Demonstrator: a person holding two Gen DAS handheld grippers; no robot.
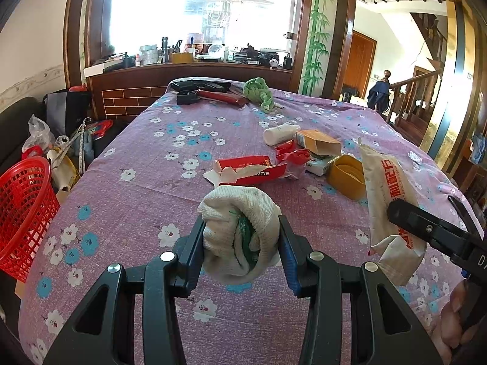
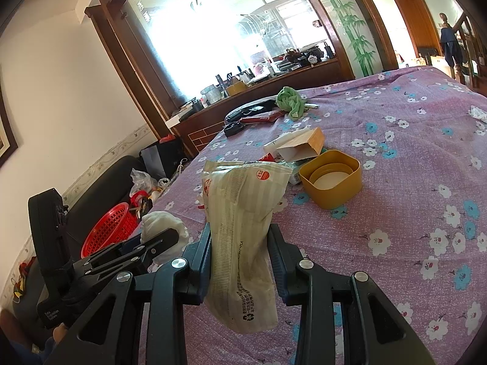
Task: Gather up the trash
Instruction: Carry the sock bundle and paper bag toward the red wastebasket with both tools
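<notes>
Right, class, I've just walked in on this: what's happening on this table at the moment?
A person is clearing rubbish off a table with a purple floral cloth, using a handheld gripper in each hand. The left gripper is shut on a balled-up white cloth. The right gripper is shut on a crumpled white wrapper. A red basket stands beside the table on the left. A torn red packet, yellow tub, small carton and white bottle still lie on the cloth.

Your basket point(image 1: 22, 213) sits off the bed's point(image 1: 137, 200) left edge; the tub point(image 1: 347, 179) lies right of the torn box point(image 1: 252, 172), bottle point(image 1: 280, 133) behind them.
</notes>
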